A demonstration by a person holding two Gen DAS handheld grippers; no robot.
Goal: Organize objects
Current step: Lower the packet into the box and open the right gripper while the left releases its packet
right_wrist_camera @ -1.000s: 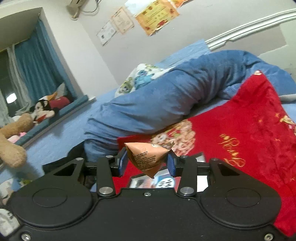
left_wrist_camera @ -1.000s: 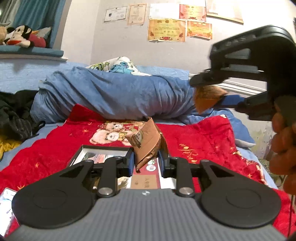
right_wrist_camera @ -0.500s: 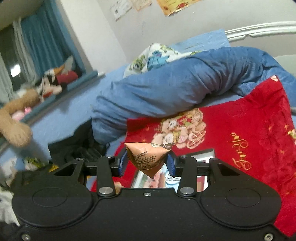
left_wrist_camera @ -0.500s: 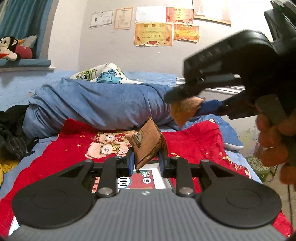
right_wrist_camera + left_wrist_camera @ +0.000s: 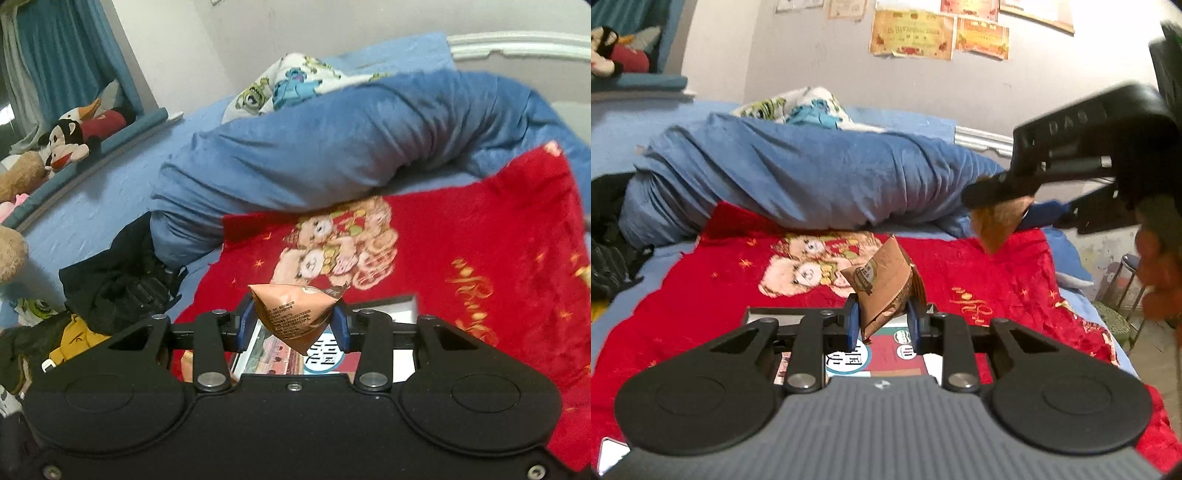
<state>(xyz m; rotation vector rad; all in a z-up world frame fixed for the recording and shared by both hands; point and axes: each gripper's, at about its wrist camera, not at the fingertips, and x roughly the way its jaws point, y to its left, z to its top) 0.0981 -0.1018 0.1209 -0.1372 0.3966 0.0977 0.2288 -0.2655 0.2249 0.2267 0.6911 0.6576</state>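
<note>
While both tools are raised over the red blanket (image 5: 997, 280), the left gripper (image 5: 882, 319) is clamped on a brown packet (image 5: 882, 286) and the right gripper (image 5: 293, 325) on an orange packet (image 5: 291, 314). Below them lies a printed box (image 5: 402, 310), near the blue duvet (image 5: 798, 177).

Both fisheye views look forward and slightly downward from the grippers, close above a red blanket (image 5: 979, 269) on a bed. The left wrist view faces the wall with certificates (image 5: 912, 35) at twelve o'clock. The right wrist view angles toward the curtained window (image 5: 70, 48) at ten o'clock. Both share the blanket and the blue duvet (image 5: 332, 147).
</note>
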